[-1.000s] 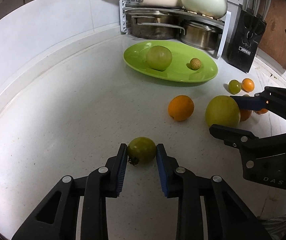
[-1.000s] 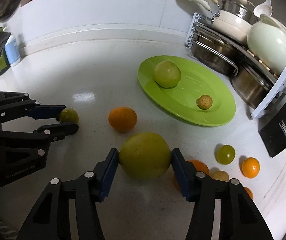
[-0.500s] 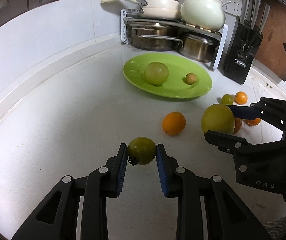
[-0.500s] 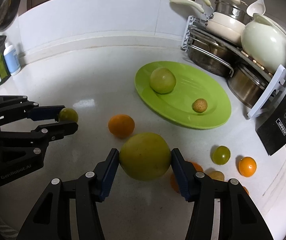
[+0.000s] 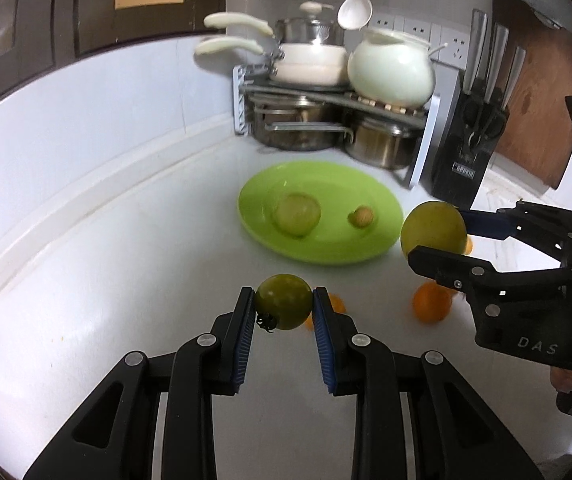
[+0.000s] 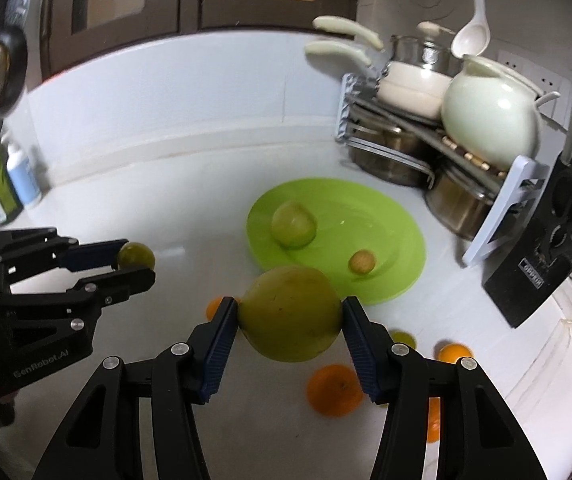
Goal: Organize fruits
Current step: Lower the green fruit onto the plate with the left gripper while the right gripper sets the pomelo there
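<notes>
Left tool (image 5: 284, 307): I have it clamped on a small green tomato (image 5: 283, 306), held clear above the tabletop (image 5: 126, 280).
Right tool (image 6: 290, 318): gripping the big yellow-green fruit (image 6: 290, 314), also lifted off the surface.
Plate (image 6: 386, 232): green, ahead of both tools, with one green fruit (image 6: 293, 224) and a small tan fruit (image 6: 362, 262) on it; its right half is bare.
Loose fruit: oranges (image 6: 335, 390) on the tabletop below the right tool.
Edges: the pot rack (image 5: 326, 96) and knife block (image 5: 462, 148) stand near the plate's far right rim; the backsplash runs along the left.
Open room: I see wide bare tabletop left of the plate.
</notes>
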### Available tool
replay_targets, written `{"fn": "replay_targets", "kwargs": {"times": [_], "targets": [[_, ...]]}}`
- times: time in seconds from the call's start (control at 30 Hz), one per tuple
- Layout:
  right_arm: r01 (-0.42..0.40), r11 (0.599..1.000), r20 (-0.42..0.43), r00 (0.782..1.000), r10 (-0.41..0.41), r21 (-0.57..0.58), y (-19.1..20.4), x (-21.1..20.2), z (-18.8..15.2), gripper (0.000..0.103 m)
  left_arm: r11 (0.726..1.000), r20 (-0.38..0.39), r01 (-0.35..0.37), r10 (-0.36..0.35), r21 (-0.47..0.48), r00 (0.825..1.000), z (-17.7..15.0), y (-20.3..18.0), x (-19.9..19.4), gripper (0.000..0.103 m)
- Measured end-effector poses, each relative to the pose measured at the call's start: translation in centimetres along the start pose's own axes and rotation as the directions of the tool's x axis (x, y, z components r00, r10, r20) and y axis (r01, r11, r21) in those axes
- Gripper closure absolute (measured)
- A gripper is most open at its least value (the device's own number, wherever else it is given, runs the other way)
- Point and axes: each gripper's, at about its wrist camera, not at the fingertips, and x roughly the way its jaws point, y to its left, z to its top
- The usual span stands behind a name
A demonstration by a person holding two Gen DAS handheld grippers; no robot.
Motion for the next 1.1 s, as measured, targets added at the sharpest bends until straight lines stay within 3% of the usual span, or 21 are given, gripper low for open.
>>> {"fn": "replay_targets", "kwargs": {"times": [0.53,0.93,1.1], "targets": [[0.03,0.999,0.023,0.999,-0.031,0.032,-3.8,1.8,5.6,0.049,0.998,0.085,0.044,-0.048,0.045,0.995,8.3,-1.1,2.6,0.074],[0.014,0.996,-0.107,0.994,-0.005,0.087,-6.9,8.8,8.3,0.049,0.995,-0.033,0.095,-0.094,0.024,0.995,12.6,0.0,10.0,0.074],[0.02,0.993,-0.178,0.984,0.001,0.116,-8.4,12.3,8.5,0.049,0.996,-0.092,0.079,-0.076,0.035,0.993,13.3,0.4,13.5,0.074]]}}
